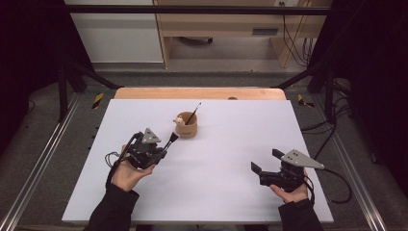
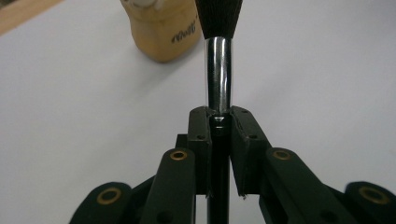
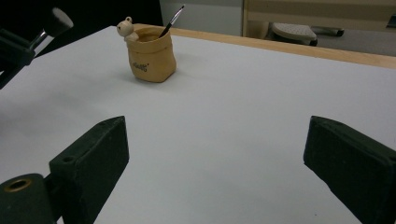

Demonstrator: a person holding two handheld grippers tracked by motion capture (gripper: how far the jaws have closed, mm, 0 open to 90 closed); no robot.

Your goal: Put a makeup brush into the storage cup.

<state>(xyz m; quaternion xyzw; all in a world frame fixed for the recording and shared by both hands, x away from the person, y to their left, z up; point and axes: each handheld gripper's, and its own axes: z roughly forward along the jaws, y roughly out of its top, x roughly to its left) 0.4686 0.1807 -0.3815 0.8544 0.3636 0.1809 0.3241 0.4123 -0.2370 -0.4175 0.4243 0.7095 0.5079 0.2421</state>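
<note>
A small tan sack-shaped holder with a little bear figure on its rim stands on the white table. A thin black brush leans inside it. My left gripper is shut on a makeup brush with a chrome ferrule and black bristles that point toward the holder. The brush tip hangs just left of the holder, apart from it. My right gripper stands open at the right of the table, with nothing between its jaws.
A wooden edge runs along the table's far side. Beyond it stand a pale wooden cabinet and dark frame bars. Cables trail from the right gripper over the table's right edge.
</note>
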